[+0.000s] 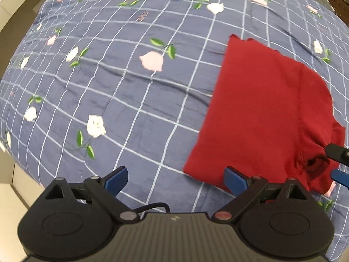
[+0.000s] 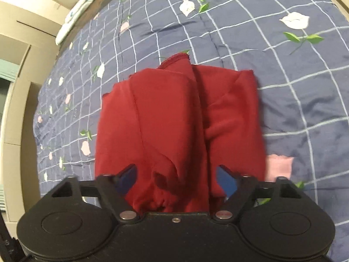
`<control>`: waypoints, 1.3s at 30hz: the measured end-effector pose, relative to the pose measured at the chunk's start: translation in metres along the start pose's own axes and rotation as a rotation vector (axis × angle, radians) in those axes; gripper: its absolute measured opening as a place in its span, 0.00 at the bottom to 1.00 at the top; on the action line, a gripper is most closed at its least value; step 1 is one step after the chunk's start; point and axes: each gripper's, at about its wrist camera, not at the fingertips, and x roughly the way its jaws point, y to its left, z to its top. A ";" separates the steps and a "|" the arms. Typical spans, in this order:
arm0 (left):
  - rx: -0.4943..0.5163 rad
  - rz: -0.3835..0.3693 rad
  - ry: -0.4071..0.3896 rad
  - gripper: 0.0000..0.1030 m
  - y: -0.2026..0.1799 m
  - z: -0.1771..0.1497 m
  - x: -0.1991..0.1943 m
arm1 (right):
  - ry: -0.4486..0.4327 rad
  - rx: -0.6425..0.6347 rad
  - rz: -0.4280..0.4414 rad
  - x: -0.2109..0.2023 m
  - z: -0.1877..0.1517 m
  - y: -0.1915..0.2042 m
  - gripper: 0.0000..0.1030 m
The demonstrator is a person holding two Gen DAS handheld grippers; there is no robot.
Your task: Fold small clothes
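Note:
A small red garment (image 1: 261, 109) lies folded on the blue checked bedspread (image 1: 130, 87), to the right of my left gripper (image 1: 175, 174). That gripper is open and holds nothing; its right fingertip (image 1: 233, 179) reaches the garment's near edge. In the right wrist view the red garment (image 2: 174, 113) fills the middle, bunched and creased, with a hem sticking out at its far end. My right gripper (image 2: 176, 170) stands open, its jaws wide apart, and the cloth's gathered near end lies between them. The right gripper (image 1: 338, 164) also shows at the garment's lower right corner in the left wrist view.
The bedspread (image 2: 283, 87) carries white and pink flower prints and soft wrinkles. A beige frame or wall (image 2: 17, 109) borders the bed on the left. A wooden headboard with light fabric (image 2: 82, 6) sits at the far end.

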 end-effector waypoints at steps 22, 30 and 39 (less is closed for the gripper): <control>-0.005 0.002 0.075 0.99 -0.001 0.016 0.020 | -0.113 -0.827 -0.294 0.005 -0.054 0.077 0.33; -0.009 -0.001 0.095 0.99 0.000 0.018 0.025 | -0.099 -0.907 -0.302 0.010 -0.058 0.081 0.07; -0.017 -0.010 0.092 0.99 0.001 0.021 0.026 | -0.047 -1.003 -0.327 -0.003 -0.077 0.056 0.00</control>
